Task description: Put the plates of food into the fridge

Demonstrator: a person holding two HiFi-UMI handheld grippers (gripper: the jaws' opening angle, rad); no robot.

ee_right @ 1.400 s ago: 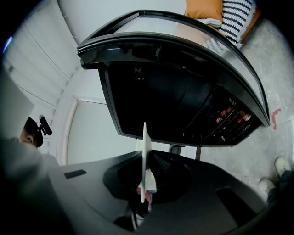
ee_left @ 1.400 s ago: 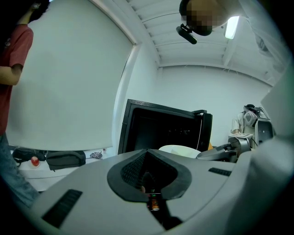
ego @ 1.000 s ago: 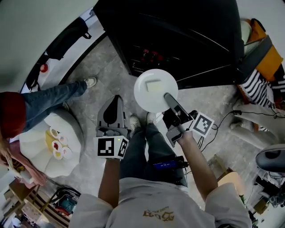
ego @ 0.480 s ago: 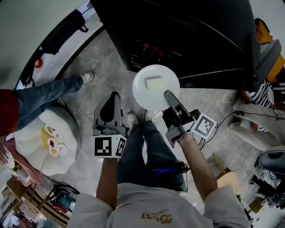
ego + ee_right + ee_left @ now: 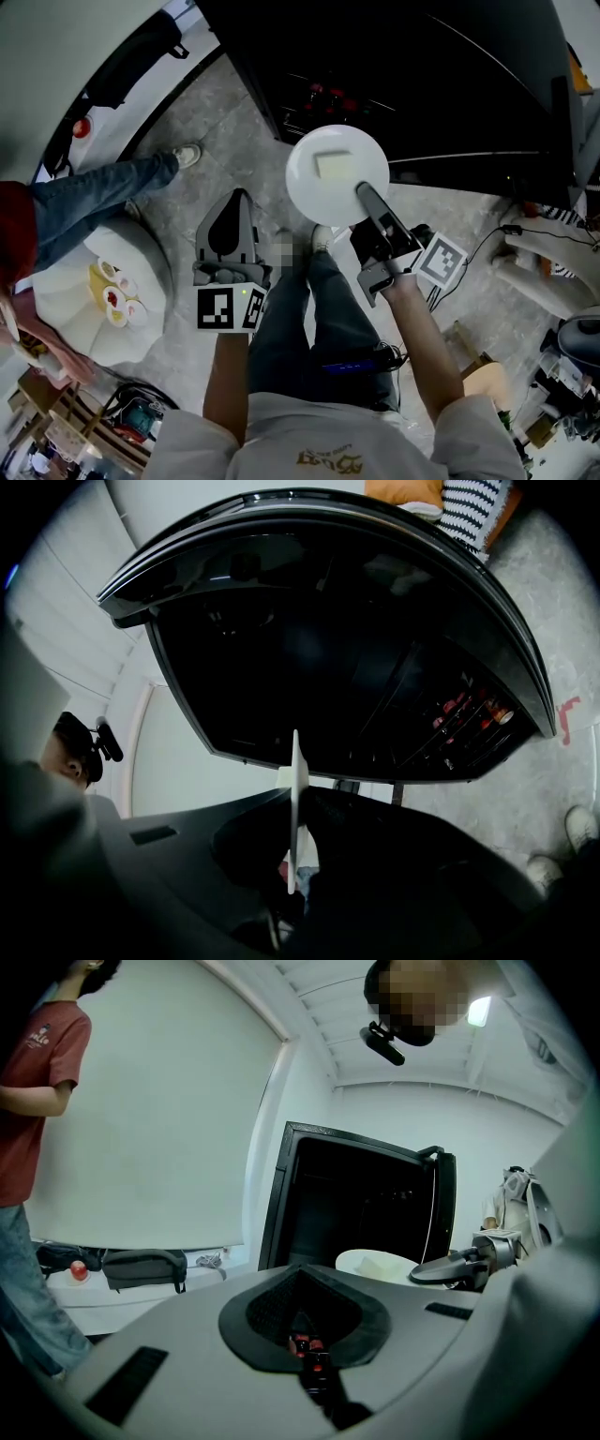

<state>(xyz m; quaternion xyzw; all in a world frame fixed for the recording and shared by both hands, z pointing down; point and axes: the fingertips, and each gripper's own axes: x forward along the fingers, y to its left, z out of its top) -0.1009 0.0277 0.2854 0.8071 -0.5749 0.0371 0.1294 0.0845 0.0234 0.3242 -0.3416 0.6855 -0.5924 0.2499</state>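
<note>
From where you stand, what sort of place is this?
Probably an indoor room set up for recording, not a real kitchen: a dark open fridge stands on a grey stone-like floor, a low white table holds food, and cables lie loose.

Left gripper (image 5: pixel 238 202) extends forward from the bare left forearm (image 5: pixel 228 375), close in front of the body, its jaws together with nothing between them. Right gripper (image 5: pixel 362 193) reaches farther forward on the right forearm (image 5: pixel 422 347), its jaws clamped on the near rim of a white plate (image 5: pixel 328 169), carried level.
</note>
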